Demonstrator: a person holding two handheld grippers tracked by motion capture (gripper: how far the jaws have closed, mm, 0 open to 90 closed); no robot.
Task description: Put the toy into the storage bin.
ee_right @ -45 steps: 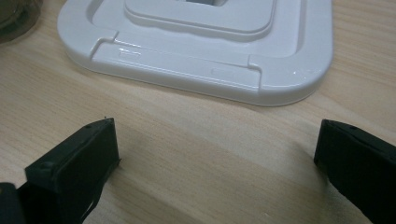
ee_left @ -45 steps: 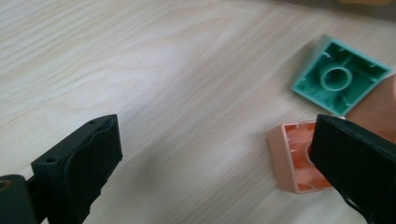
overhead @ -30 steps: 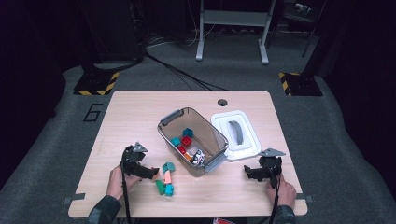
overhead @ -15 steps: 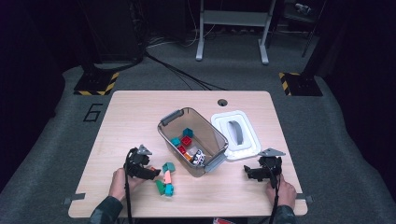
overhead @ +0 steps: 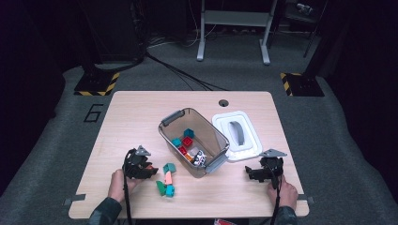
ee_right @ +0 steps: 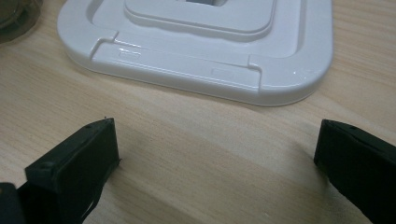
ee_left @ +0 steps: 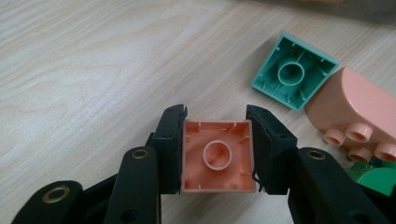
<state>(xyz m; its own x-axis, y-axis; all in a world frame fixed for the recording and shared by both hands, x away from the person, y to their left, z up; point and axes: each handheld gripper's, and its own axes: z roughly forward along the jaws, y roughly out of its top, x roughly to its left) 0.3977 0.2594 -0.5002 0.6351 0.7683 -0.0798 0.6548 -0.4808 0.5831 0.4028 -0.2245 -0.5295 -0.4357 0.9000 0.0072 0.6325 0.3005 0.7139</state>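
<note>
the left gripper (ee_left: 217, 156) has just been closing its fingers (ee_left: 170, 144) and now pinches a salmon square brick (ee_left: 217, 157) by two opposite side walls, hollow underside facing the camera, low over the worktop (overhead: 136, 122) left of the clear bin (overhead: 193, 140). i judge it light, rigid plastic, smooth and a little slippery, so flat walls are the right hold. the right gripper (ee_right: 215, 154) rests with fingers wide apart and empty, facing the one white lid (ee_right: 201, 51). loose beside the held brick: one teal square brick (ee_left: 294, 70), one salmon rounded brick (ee_left: 350, 112), a green piece (ee_left: 373, 177) at the edge. the bin holds several more bricks, too small to count.
</note>
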